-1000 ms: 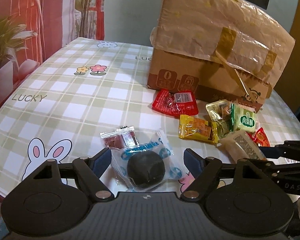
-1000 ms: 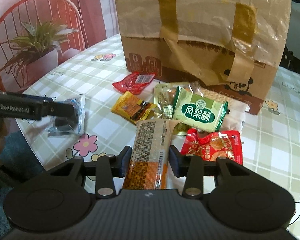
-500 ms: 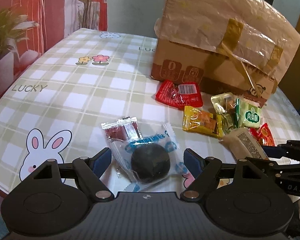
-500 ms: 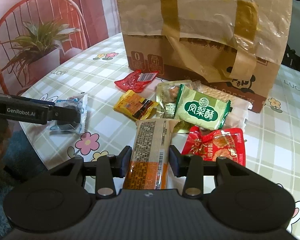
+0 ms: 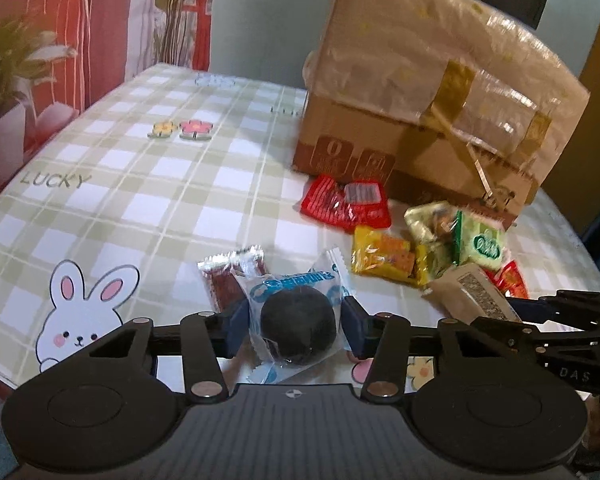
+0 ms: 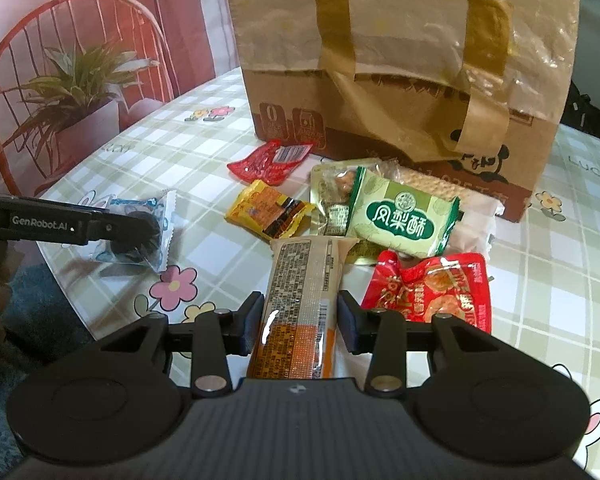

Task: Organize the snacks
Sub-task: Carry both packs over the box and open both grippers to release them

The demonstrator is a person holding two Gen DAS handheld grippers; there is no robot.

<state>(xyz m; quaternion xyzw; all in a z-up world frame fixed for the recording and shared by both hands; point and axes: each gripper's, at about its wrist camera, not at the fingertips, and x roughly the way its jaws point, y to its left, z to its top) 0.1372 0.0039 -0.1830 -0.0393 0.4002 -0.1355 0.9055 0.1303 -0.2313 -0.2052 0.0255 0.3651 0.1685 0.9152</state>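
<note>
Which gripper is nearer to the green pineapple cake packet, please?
Right. The right gripper, shut on the long beige bar, sits just short of the green packet. The left gripper clamps the dark round cake further away.

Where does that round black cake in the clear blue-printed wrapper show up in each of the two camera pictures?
Left wrist view: round black cake in its clear blue-printed wrapper, bottom centre, between the left tongs.
Right wrist view: same cake, far left, mid-height, partly behind the dark left tongs.
Shared landmark: big brown taped cardboard box.
</note>
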